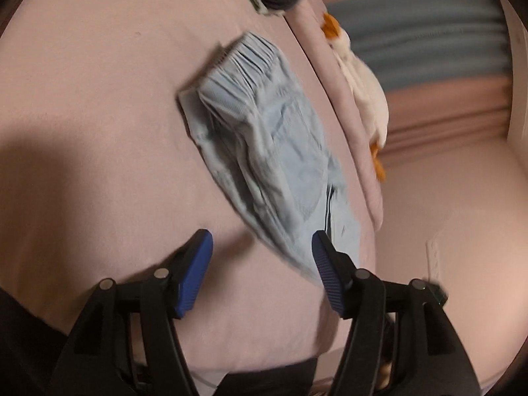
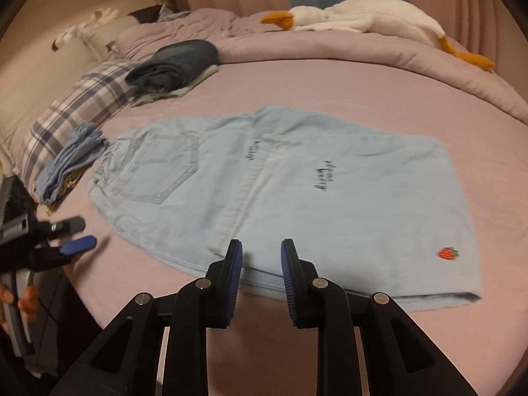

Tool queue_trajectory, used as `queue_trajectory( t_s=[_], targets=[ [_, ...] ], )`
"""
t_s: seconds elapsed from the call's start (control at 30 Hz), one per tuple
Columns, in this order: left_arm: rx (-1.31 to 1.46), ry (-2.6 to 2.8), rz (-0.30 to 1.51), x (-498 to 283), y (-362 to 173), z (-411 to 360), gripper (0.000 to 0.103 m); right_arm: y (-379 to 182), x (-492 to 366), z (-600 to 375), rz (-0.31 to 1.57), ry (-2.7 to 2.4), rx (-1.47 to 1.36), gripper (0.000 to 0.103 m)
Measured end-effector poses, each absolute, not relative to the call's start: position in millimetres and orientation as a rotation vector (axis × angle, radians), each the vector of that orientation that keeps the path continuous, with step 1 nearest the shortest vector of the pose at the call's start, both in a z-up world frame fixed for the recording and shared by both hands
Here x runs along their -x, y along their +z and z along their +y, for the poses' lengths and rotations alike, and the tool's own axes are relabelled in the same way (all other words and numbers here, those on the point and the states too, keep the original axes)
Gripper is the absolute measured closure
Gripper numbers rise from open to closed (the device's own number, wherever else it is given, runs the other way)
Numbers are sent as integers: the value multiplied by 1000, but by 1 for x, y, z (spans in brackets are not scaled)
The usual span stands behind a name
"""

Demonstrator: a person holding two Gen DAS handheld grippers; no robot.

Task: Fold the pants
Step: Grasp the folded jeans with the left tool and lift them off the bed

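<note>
Light blue denim pants (image 2: 297,191) lie folded on the pink bed sheet (image 2: 330,79), waistband to the left, back pocket up, a strawberry patch at the right hem. They also show in the left wrist view (image 1: 264,138). My right gripper (image 2: 261,257) is open and empty, just above the near edge of the pants. My left gripper (image 1: 262,247) is open wide and empty, with its right finger (image 1: 326,264) over the near end of the pants. It shows at the left of the right wrist view (image 2: 77,244).
A stack of folded dark jeans (image 2: 178,62) lies at the back left. A folded blue garment (image 2: 72,161) lies by a plaid pillow (image 2: 76,109). A white goose plush (image 2: 363,19) rests on the bunched duvet (image 2: 429,76) at the far side.
</note>
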State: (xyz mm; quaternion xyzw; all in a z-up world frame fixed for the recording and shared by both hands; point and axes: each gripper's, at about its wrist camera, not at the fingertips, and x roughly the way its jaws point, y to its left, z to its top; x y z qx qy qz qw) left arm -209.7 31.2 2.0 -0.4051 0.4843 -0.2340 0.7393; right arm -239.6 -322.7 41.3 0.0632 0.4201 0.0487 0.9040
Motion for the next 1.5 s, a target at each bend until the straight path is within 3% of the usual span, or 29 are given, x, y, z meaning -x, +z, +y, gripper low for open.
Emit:
queue_trajectory(
  t_s=[0.17,0.3,0.4,0.47,0.5,0.53,0.6,0.9,1.1,1.27,1.5],
  targets=[
    [919,-399,1011,185,4,26,36,44,241,-317,869,105,-116,79],
    [940,-318,933,164,8,19,22,43,239,-320,878,100,-144,79],
    [927,-312,923,154,10,20,22,42,236,-320,886,99,-150,79],
    [933,-331,940,150,9,23,35,42,234,-319,890,99,-149,79],
    [928,-337,965,148,7,27,61,43,231,-318,895,100,-143,79],
    [915,-334,991,146,4,30,76,43,229,-317,898,99,-137,79],
    [895,-341,1007,150,3,35,81,44,220,-314,903,99,-120,79],
    [554,-427,846,165,48,16,84,46,128,-290,915,103,-31,79],
    [480,-440,840,165,46,9,84,10,63,-292,1087,55,-72,80],
    [471,-441,846,161,44,8,84,20,79,-280,1107,67,5,80],
    [398,-442,831,168,50,-1,84,23,172,-240,1131,123,178,81]
  ],
)
